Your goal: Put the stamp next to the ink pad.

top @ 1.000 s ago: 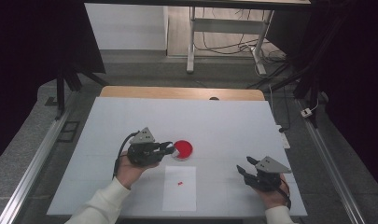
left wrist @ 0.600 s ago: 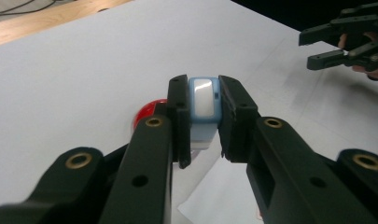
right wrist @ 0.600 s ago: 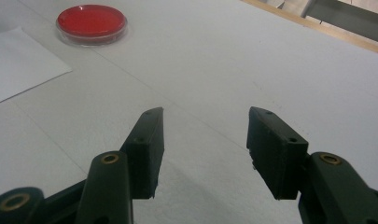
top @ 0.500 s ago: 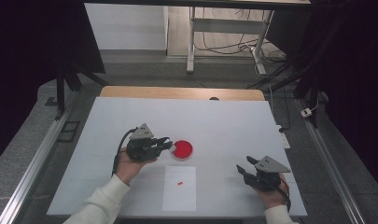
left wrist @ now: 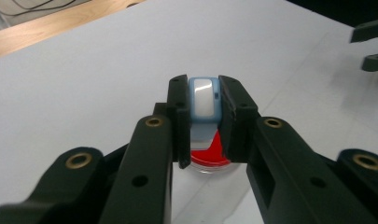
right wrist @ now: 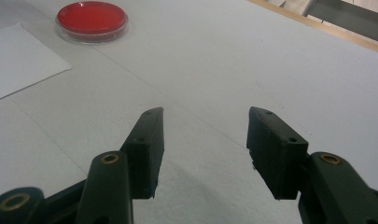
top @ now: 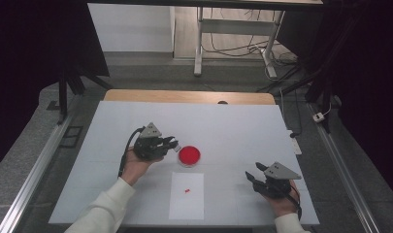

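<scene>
My left gripper (top: 173,144) is shut on a small light-blue and white piece (left wrist: 204,98), pinched upright between its jaws. Just past and below those jaws sits a round dish with red filling (top: 189,155), also seen under the jaws in the left gripper view (left wrist: 210,157). A white paper sheet (top: 187,206) lies in front of the dish with a tiny red bit (top: 187,191) on it. My right gripper (top: 252,173) rests low at the table's near right, its jaws open and nothing between them (right wrist: 205,135).
The white table top (top: 233,126) has a wooden strip (top: 184,96) along its far edge. Metal rails (top: 34,170) run along both sides of the table. The dish (right wrist: 92,18) and a corner of the paper (right wrist: 18,60) lie far ahead of the right gripper.
My left gripper has shifted a little toward the far side of the table, still holding the blue and white piece. The right gripper and the dish have stayed put.
</scene>
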{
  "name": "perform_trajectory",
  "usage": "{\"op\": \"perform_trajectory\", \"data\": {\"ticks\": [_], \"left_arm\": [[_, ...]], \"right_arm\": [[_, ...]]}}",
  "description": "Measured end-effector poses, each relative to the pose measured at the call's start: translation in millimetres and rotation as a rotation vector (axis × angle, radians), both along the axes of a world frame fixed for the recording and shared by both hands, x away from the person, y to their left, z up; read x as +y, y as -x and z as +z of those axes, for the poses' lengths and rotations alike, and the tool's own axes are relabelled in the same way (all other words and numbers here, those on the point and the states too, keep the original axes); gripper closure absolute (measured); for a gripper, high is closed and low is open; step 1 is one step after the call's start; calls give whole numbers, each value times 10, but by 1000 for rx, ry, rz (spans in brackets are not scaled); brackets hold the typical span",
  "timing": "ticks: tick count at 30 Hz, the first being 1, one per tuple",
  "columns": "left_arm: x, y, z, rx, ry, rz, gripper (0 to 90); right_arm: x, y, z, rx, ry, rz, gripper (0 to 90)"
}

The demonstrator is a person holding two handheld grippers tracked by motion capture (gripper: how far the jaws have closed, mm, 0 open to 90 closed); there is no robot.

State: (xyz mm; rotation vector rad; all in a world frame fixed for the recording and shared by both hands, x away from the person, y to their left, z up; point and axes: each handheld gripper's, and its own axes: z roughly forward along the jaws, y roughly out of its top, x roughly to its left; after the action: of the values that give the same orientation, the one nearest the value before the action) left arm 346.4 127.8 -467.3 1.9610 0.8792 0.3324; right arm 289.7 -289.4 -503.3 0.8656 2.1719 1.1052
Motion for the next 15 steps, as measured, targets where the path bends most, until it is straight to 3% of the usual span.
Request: {"op": "perform_trajectory", "data": {"ticks": [7,15], "left_arm": [[-49,-177,-115,35,-38,18,754],[-83,-274,-220,37,-129,56,753]], "right_arm": [[2,-1,-8,0,0,-2,461],[0,-2,-12,5,7,-3,461]]}}
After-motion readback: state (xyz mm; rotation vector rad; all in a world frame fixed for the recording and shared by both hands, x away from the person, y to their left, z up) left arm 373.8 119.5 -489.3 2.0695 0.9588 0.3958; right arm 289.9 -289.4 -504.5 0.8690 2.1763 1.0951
